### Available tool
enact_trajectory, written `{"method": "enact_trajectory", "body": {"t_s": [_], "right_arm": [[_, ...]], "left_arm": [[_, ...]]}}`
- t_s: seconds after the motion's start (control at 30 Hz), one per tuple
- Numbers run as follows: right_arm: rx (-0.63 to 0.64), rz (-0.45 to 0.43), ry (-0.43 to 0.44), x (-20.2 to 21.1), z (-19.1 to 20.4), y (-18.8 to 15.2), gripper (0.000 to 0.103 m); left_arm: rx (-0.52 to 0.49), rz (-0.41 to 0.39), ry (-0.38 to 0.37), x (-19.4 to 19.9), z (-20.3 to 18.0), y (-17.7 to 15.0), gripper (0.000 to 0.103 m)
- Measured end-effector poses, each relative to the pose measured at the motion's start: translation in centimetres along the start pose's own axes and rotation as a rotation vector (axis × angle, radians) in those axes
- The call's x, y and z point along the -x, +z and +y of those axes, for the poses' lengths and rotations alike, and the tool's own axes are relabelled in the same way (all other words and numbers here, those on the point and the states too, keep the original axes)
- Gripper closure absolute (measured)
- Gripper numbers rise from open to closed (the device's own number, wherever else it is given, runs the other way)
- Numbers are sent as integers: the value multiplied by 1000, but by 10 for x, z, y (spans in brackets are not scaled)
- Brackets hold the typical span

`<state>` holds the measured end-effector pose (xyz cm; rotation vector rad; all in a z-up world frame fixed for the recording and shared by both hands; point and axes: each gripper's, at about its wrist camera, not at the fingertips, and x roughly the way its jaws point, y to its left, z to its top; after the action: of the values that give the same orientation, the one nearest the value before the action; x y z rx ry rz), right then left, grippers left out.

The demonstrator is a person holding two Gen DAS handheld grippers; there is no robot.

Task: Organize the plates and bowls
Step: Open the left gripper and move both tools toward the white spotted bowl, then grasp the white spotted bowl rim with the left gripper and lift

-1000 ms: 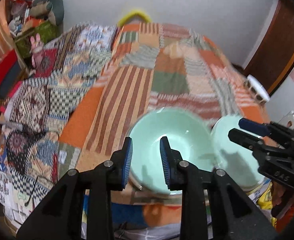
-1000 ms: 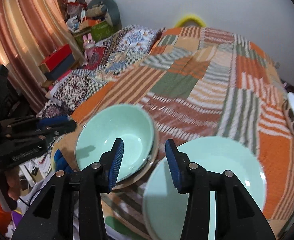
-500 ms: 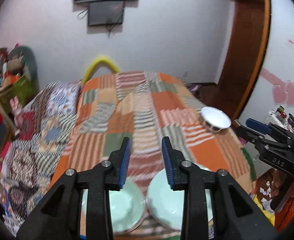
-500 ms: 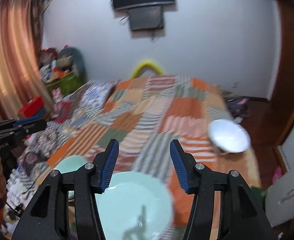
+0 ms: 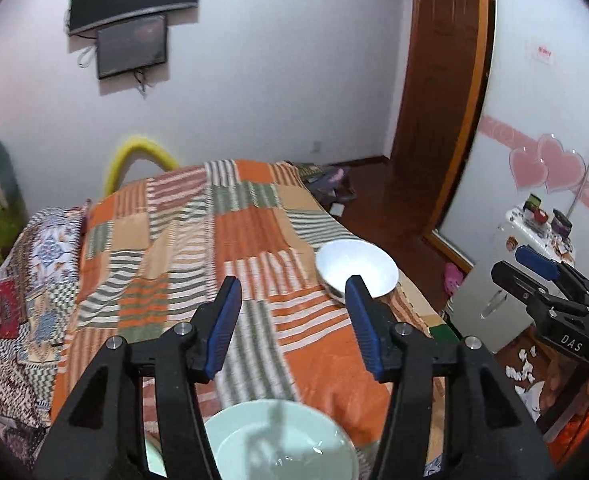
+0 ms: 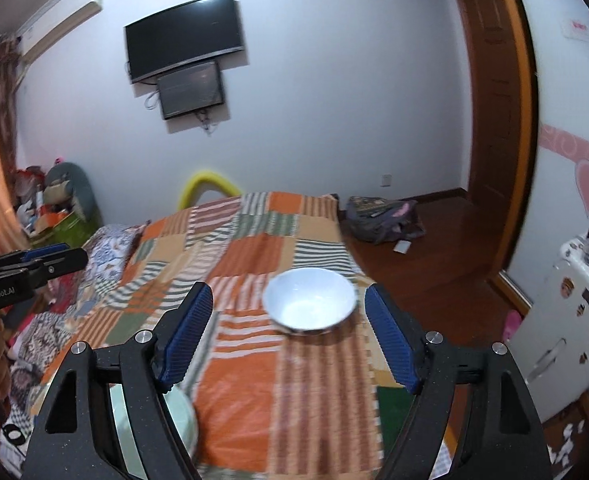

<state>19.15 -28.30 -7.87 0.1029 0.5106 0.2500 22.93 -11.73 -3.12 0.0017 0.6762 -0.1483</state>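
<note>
Over the bed (image 6: 254, 380), both tongs (image 5: 292, 328) (image 6: 288, 340) tilt downward, empty.

Open patchwork blanket (image 6: 254, 380) lies ahead of both claws; only the white bowl (image 6: 309, 304) stands on it.

I get soft, even indoor light, motion blur smearing the near bed (image 6: 294, 392), and fisheye bending with dark corners.

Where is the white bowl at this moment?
The white bowl sits upright on the patchwork bedspread near the bed's right edge, beside the wooden floor; the right wrist view frames it between open claw fingers.
</note>
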Motion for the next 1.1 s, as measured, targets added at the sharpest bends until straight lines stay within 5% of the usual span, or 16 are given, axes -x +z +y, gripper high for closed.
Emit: {"method": "enact_trajectory", "body": {"t_s": [0.3, 0.57, 0.87, 1.1], "right_arm": [[-65, 116, -25, -65, -40, -5, 27], [-128, 226, -23, -126, -65, -23, 28], [-134, 325, -37, -177, -75, -38, 55], [-134, 370, -16, -194, -74, -45, 60]], "left_arm": [[-32, 150, -60, -111, -31, 3, 48], [119, 265, -167, -200, -14, -2, 51], [153, 329, -131, -265, -3, -12, 70], [115, 328, -141, -279, -13, -14, 79]]}}
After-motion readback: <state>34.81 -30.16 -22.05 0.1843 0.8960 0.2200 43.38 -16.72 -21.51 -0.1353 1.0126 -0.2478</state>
